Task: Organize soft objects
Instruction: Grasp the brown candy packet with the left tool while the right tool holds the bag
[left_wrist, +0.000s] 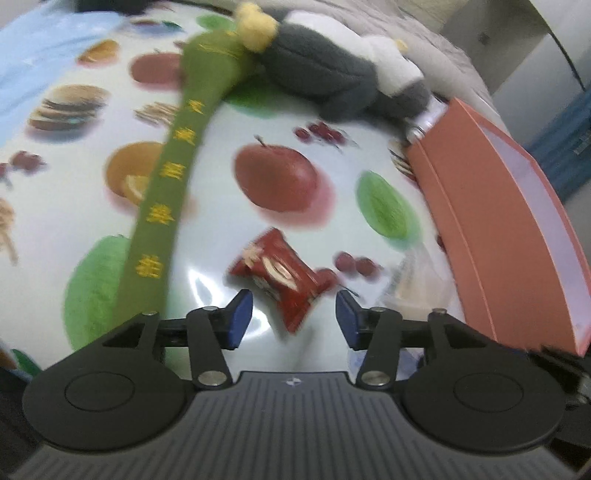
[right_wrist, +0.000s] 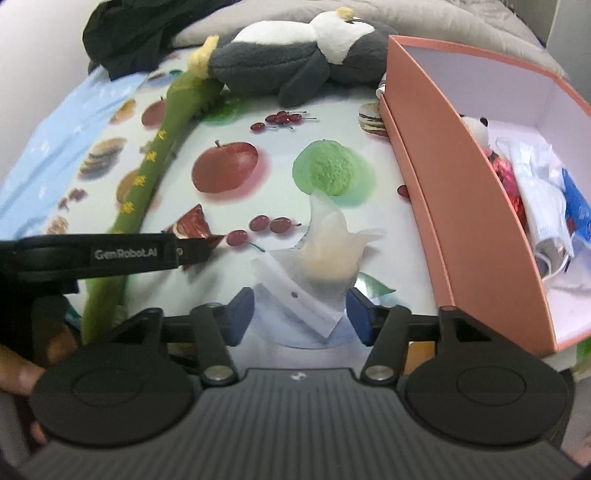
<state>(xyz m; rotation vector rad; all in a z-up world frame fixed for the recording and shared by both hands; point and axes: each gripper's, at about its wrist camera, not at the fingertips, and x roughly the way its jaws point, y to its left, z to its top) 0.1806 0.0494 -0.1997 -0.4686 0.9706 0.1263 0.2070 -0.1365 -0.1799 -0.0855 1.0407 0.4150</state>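
A red snack packet (left_wrist: 280, 277) lies on the fruit-print tablecloth (left_wrist: 221, 122), just ahead of my left gripper (left_wrist: 294, 317). That gripper's blue pads stand apart and touch nothing. In the right wrist view my right gripper (right_wrist: 299, 314) is open over a clear plastic bag (right_wrist: 328, 254) with something cream-coloured inside; the pads do not press on it. The left gripper (right_wrist: 199, 249) reaches in from the left there, above the red packet (right_wrist: 194, 223). A long green plush (right_wrist: 155, 162) and a grey-and-white penguin plush (right_wrist: 295, 62) lie at the far side.
An open salmon box (right_wrist: 436, 192) stands at the right and holds a small plush (right_wrist: 478, 127), white packets (right_wrist: 543, 192) and a red item (right_wrist: 508, 177). A black cloth (right_wrist: 129, 33) and a blue cloth (right_wrist: 55, 140) lie far left. A hand (right_wrist: 22, 373) shows at the lower left.
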